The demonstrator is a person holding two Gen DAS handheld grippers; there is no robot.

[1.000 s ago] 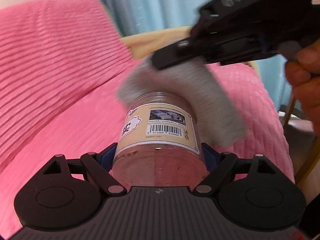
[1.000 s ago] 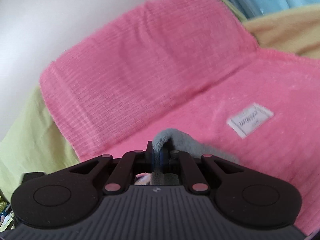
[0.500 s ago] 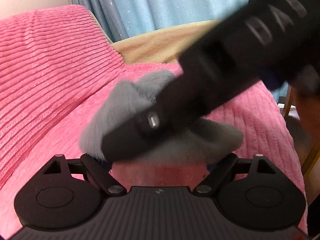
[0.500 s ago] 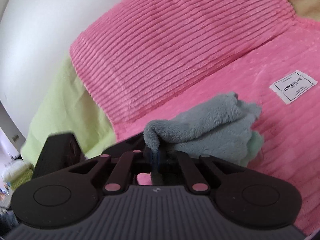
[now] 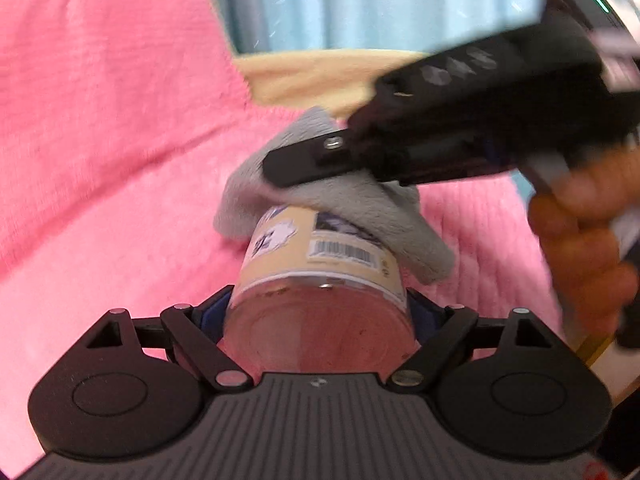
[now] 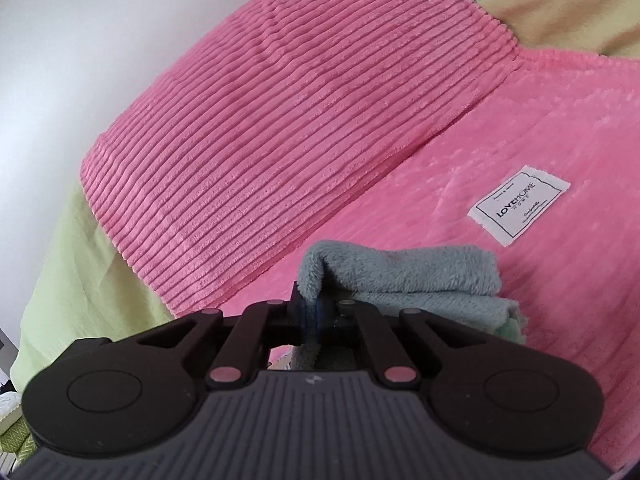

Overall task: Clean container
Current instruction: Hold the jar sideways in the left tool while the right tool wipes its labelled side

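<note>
Above the pink ribbed plush cover (image 5: pixel 104 168), held off the surface: clear cylindrical plastic jar with beige barcode label (image 5: pixel 320 264), lying along the view, base toward the camera, far end pointing away. Left gripper (image 5: pixel 320 312) clamped on the jar's near end, blue pads against both sides; jaws have just been opening a little, jar between them and seemingly not released. Right gripper (image 6: pixel 316 312) pinched tight on a fold of the grey fluffy microfibre cloth (image 5: pixel 340 196), jaws nearly closed with only fabric between. In the left wrist view, cloth draped over the jar's far end and down its right flank, touching the label; right gripper body crossing in from upper right, a hand (image 5: pixel 580 248) on its handle at the right edge. Pale blue curtain (image 5: pixel 360 4) far behind, white fabric tag (image 6: pixel 520 212) on the cover to the right in the right wrist view. Step, as judged: mid-wipe of the outer wall, far end and right side covered, left side and base apparently not yet done. Next move likely calls for dragging the cloth around or rolling the jar to expose unwiped wall, with firm left grip. Risk: slackened hold letting the smooth jar twist or slip under cloth pressure. Motion blur present, contact detail at the far rim unclear.
</note>
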